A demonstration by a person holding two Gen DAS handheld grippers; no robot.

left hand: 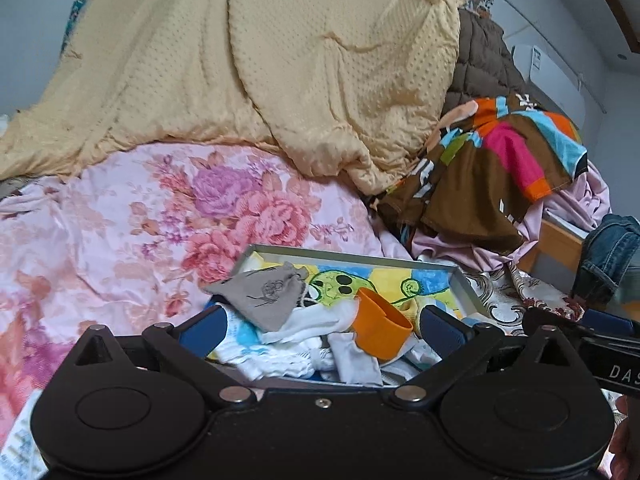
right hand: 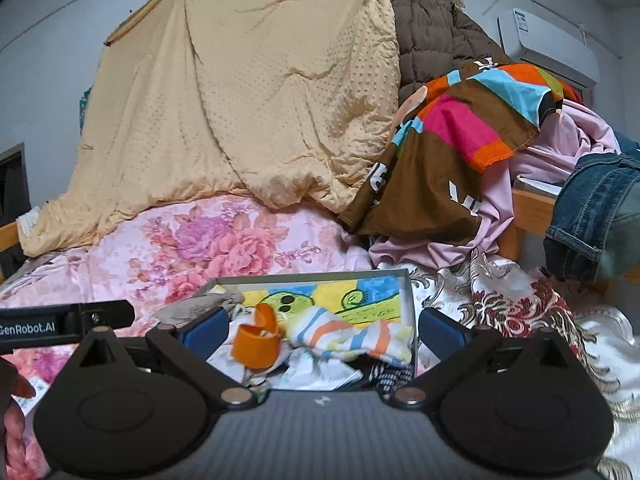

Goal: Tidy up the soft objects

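On the floral bedspread (left hand: 120,232) before you, the shallow tray (left hand: 464,280) already collects the grey drawstring pouch (left hand: 260,296), striped sock (right hand: 352,336) and orange cup (left hand: 380,332), and your left gripper (left hand: 320,328) and right gripper (right hand: 320,332) stand wide apart, holding nothing.
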